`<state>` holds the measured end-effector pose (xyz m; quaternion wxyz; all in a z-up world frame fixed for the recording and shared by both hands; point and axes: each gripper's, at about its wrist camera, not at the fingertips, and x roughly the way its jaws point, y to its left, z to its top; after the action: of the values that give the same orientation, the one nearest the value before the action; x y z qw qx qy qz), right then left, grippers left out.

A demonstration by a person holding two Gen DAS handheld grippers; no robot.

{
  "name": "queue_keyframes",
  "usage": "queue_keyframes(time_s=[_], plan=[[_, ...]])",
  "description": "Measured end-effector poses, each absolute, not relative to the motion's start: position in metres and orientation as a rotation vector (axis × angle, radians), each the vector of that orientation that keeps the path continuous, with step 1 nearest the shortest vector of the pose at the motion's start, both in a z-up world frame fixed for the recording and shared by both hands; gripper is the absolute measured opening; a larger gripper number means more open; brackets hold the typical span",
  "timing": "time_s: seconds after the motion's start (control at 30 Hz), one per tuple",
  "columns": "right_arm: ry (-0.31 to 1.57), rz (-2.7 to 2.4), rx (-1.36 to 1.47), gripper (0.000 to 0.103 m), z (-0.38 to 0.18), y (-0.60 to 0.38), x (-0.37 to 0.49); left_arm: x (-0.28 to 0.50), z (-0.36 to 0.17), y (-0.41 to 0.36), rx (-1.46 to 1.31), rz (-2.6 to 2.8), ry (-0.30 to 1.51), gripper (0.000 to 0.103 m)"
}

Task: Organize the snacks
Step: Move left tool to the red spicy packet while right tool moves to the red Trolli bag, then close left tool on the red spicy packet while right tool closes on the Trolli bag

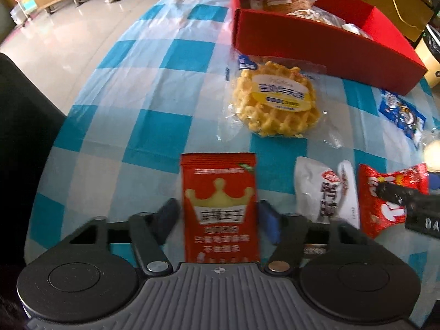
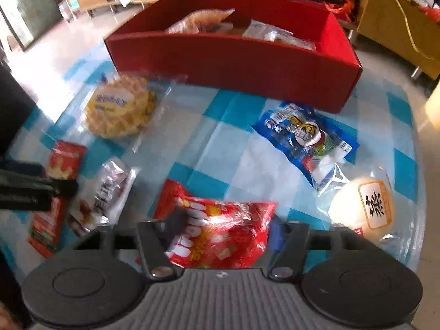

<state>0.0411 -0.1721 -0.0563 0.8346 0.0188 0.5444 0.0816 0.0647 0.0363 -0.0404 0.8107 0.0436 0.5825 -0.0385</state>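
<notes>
Snacks lie scattered on a blue-and-white checked tablecloth (image 1: 154,88), with a red box (image 1: 324,46) at the far side already holding several packets. The left gripper (image 1: 218,214) has its fingers on either side of a flat red packet with a crown (image 1: 220,206), pads touching or just beside its edges; whether it is fully clamped cannot be told. The right gripper (image 2: 222,228) straddles a crinkled red bag (image 2: 220,233) in the same way, jaws close against it, grip also uncertain.

Risks from here:

- Both packets are thin, slick film. A pinch on the edges alone may let the crown packet buckle or slide out on lifting.
- The puffy red bag may squash or pivot between the fingers.
- A white packet (image 1: 327,192) lies between the two grippers, near both; either arm may drag or knock it.
- The waffle (image 1: 272,99) sits just in front of the box wall, in the likely path; a low carry could push it.
- A blue packet (image 2: 308,134) and a round bun (image 2: 363,203) lie to the right, near the right gripper.
</notes>
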Motion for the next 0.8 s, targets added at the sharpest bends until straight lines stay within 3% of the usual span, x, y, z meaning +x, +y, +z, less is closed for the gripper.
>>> queue_keyframes(time_s=[0.23, 0.53, 0.73, 0.8], plan=[[1.132, 0.195, 0.083, 0.036, -0.047, -0.181, 0.041, 0.058, -0.038, 0.034, 0.055, -0.076, 1.259, 0.056], [1.120, 0.185, 0.179, 0.028, -0.041, -0.198, 0.043, 0.054, -0.029, 0.036, 0.021, -0.081, 1.235, 0.055], [1.132, 0.166, 0.207, 0.028, -0.045, -0.205, 0.049, 0.058, -0.031, 0.038, 0.009, -0.096, 1.249, 0.055], [1.169, 0.192, 0.187, 0.033, -0.045, -0.205, 0.048, 0.059, -0.032, 0.040, 0.008, -0.097, 1.256, 0.056]])
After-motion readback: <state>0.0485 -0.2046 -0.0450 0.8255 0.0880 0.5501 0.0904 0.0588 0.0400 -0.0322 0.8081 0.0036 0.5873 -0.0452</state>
